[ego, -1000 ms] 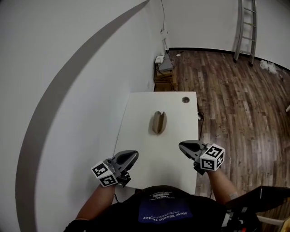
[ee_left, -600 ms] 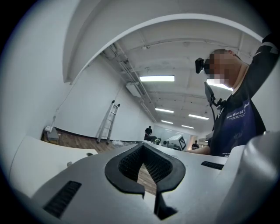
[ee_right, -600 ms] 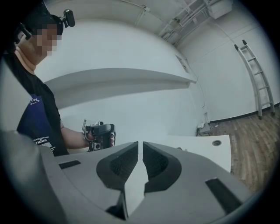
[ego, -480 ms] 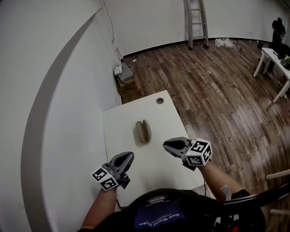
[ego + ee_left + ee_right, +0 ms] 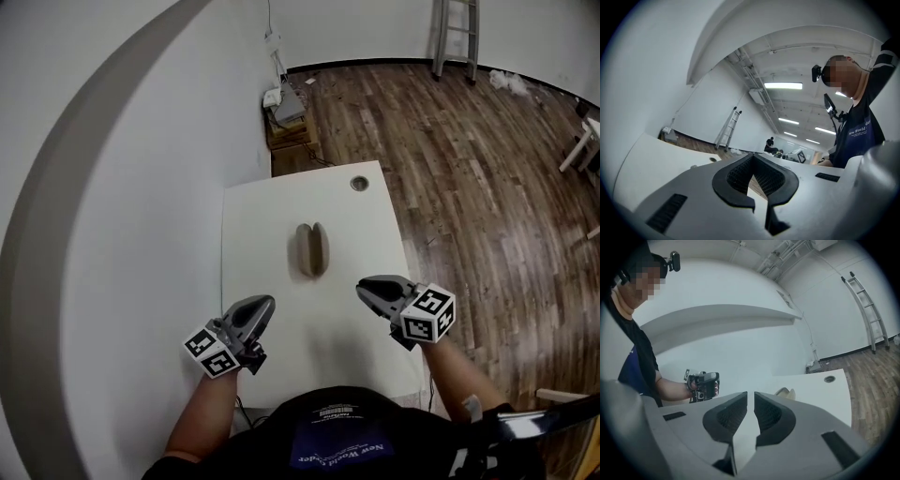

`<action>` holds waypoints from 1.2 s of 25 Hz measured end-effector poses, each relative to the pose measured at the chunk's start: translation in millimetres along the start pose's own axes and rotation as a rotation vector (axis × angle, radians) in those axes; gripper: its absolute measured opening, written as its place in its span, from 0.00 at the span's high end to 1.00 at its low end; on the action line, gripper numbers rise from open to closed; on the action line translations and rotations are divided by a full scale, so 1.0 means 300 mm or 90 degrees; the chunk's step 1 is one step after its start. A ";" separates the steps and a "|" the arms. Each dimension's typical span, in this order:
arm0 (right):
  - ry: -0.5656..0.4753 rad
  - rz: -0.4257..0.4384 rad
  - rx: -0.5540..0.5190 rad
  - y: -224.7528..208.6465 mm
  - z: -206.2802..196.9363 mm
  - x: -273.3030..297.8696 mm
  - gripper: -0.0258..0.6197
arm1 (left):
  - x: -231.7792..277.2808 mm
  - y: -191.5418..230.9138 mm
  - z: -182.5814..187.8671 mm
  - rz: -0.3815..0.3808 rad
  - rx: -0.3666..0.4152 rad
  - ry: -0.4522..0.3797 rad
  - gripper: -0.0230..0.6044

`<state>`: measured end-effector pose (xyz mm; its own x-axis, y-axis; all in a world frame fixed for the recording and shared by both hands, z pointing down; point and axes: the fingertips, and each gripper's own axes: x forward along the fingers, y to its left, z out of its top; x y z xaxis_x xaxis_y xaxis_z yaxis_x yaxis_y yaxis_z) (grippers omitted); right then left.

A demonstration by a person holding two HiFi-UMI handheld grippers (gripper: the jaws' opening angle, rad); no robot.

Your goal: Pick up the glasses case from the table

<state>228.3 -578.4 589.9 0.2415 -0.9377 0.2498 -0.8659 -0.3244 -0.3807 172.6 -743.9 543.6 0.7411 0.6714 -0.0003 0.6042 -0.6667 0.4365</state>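
The glasses case [image 5: 312, 249] is a tan, oval shell lying in the middle of the white table [image 5: 253, 225]; nothing touches it. My left gripper [image 5: 268, 302] hovers over the table's near left part, short of the case, its jaws closed together and empty. My right gripper [image 5: 363, 285] hangs at the near right, also short of the case, shut with nothing in it. In the right gripper view the case [image 5: 786, 392] peeks just over the jaws [image 5: 750, 399], and the left gripper [image 5: 704, 385] shows across from it. The left gripper view shows only its own jaws [image 5: 752, 157] and the room.
A round cable hole [image 5: 359, 184] sits at the table's far right corner. The white wall [image 5: 112, 187] runs along the table's left side. Boxes [image 5: 286, 111] stand on the wooden floor beyond the table, and a ladder [image 5: 455, 37] leans at the far wall.
Both grippers have sunk lower over the table's near end and shifted a little. The head view has swung. The case lies where it was.
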 end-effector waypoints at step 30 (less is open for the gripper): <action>0.213 -0.152 0.105 -0.670 -0.200 0.778 0.57 | 0.176 0.622 -0.130 0.028 -0.084 -0.013 0.96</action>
<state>432.3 -724.5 778.2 0.2482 -0.7511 0.6118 -0.7149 -0.5681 -0.4075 313.2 -820.3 660.1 0.7722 0.6354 0.0037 0.5288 -0.6458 0.5508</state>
